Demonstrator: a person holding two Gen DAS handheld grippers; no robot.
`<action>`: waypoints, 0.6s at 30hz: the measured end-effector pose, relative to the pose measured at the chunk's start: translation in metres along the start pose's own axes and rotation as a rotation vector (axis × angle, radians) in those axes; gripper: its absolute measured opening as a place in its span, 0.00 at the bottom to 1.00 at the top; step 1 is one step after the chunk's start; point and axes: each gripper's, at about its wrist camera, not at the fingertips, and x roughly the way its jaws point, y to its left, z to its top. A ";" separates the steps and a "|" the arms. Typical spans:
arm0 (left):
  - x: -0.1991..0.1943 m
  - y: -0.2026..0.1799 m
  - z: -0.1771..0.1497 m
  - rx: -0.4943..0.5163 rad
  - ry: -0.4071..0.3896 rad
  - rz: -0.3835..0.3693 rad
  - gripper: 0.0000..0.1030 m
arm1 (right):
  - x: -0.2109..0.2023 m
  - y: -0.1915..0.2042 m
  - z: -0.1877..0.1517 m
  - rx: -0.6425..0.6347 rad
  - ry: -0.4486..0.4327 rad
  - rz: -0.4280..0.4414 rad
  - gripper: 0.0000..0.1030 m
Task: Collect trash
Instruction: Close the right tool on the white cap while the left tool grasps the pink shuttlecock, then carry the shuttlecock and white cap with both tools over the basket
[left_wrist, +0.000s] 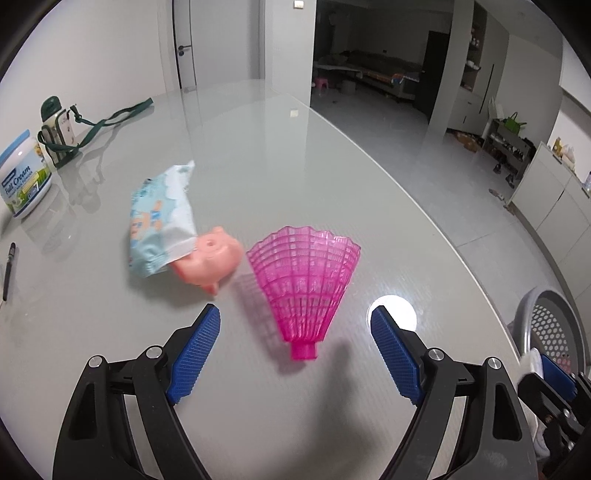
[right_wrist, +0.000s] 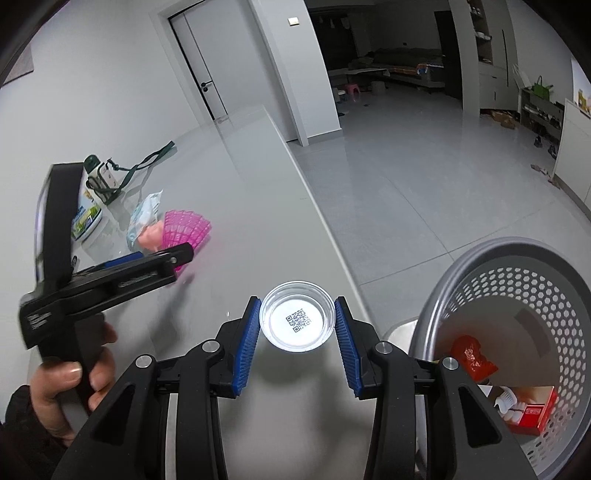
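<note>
While left claw gapes, right claw clamps cup (w/ QR).

A green-capped bottle with a strap stands beside a milk powder tub on the grey counter. A black pen lies nearer.

Pink lattice shuttlecock between wide blue-ribbed jaws; clear cup, black QR pattern, between the other blue jaws
</note>
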 end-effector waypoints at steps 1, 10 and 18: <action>0.003 -0.001 0.001 -0.003 0.002 0.005 0.77 | 0.000 -0.003 0.000 0.005 0.000 0.001 0.38; 0.007 -0.003 -0.001 0.000 -0.003 -0.003 0.41 | -0.001 -0.018 -0.006 0.042 0.010 0.014 0.38; -0.022 -0.016 -0.006 0.049 -0.086 -0.017 0.39 | -0.013 -0.019 -0.009 0.039 -0.009 -0.003 0.38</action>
